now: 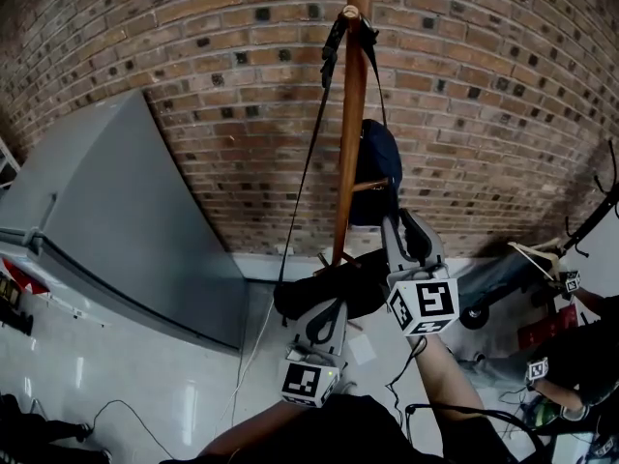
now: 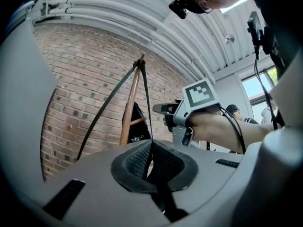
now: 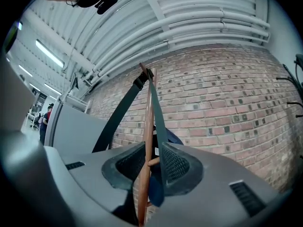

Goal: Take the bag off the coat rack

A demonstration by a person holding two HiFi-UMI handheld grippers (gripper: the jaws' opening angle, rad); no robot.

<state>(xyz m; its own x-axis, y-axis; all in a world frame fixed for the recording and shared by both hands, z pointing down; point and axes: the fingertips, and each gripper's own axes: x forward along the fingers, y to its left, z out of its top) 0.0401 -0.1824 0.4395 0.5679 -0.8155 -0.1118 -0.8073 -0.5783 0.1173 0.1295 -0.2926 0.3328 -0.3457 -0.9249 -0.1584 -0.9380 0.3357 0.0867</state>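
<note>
Two grey grippers are shown, the left gripper (image 1: 332, 307) and the right gripper (image 1: 408, 222), each fitted with black textured pads (image 3: 179, 163) and a cube of black-and-white square markers (image 1: 424, 304). A thin black cable (image 2: 234, 123) is attached behind the right one, and dark clothing (image 1: 358, 433) is worn.

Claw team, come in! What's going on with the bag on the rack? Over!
Left claw shut on the strap. Right claw open, pole and strap between. Bag not off yet, strap over rack top.
</note>
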